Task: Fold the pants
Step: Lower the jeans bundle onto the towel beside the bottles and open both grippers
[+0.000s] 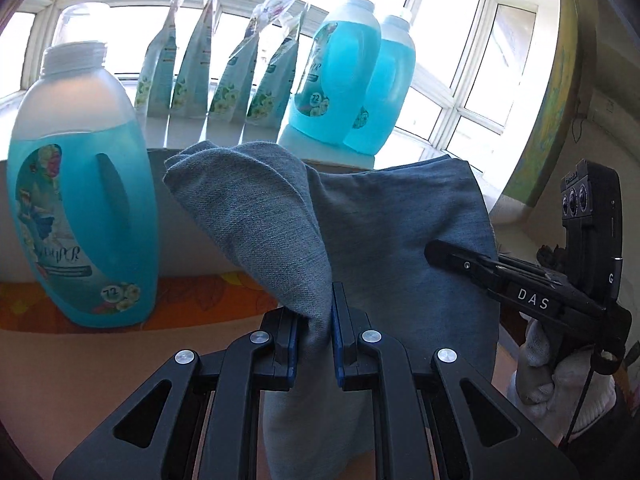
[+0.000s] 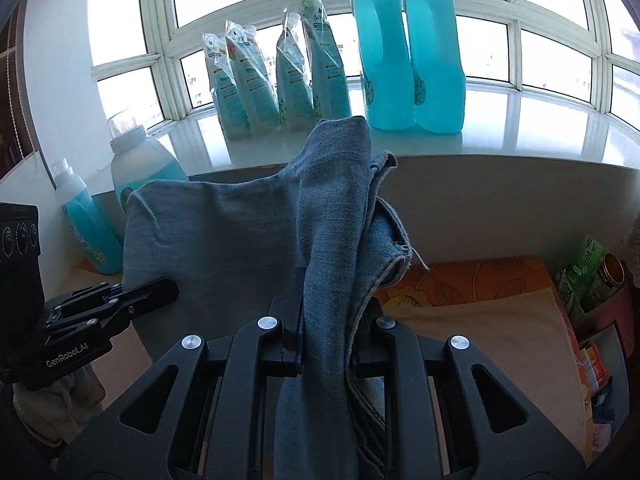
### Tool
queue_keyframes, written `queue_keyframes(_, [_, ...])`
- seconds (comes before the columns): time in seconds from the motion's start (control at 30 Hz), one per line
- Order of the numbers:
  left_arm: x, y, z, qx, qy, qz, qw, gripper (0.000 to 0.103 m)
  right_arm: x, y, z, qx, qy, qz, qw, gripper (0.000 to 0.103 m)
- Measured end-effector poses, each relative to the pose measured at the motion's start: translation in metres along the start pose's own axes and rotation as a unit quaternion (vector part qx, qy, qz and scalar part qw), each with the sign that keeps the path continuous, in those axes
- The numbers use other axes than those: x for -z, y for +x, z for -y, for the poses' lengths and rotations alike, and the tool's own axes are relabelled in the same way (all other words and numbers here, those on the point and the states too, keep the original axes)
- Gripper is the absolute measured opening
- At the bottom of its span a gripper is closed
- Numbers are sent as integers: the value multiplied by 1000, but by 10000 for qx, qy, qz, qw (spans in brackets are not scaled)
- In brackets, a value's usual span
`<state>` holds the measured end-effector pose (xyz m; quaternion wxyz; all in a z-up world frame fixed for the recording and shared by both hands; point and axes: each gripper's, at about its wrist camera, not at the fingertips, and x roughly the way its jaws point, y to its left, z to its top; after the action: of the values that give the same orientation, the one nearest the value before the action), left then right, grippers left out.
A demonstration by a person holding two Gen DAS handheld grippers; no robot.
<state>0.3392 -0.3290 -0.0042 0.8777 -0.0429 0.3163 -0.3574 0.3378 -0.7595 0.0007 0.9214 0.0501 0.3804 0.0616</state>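
Observation:
The blue denim pants [image 1: 380, 232] hang stretched between my two grippers, lifted above the table. My left gripper [image 1: 314, 328] is shut on a bunched edge of the pants. My right gripper [image 2: 332, 320] is shut on the other edge, where a frayed hem [image 2: 394, 248] droops to the right. In the left wrist view my right gripper [image 1: 460, 258] pinches the cloth's right side. In the right wrist view my left gripper [image 2: 160, 290] pinches the cloth's left side [image 2: 212, 240]. The lower part of the pants is hidden below both grippers.
A large blue detergent bottle [image 1: 80, 216] stands on the table's orange-patterned cloth [image 1: 192, 300] at left. Refill pouches [image 2: 276, 80] and two blue bottles [image 2: 408, 52] line the windowsill. Boxes and a can [image 2: 592, 280] sit at the right of the table [image 2: 480, 328].

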Motion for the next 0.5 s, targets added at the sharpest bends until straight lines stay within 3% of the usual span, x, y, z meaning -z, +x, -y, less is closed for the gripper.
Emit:
queue_keyframes(0.27, [5,50,-20,-485,63,-175,9987,12,5,76,22,290,-197,-395,9986,17])
queue_keyframes(0.37, [6,63,-29,-780,35,-381,9962,15,7,92,28,814,-310,-515,9949,30])
queue_keyframes(0.4, [6,63,-32,-884,-52,-410,9952,17,9,94,29,1043,-330,-475,9929,40])
queue_keyframes(0.43, [6,61,-35,-947,-94,-382,9947,17,9,91,32,1219,-314,-413,9912,44])
queue_keyframes(0.5, [7,58,-38,-1010,-55,-351,9942,17,11,87,35,1259,-229,-341,9912,51])
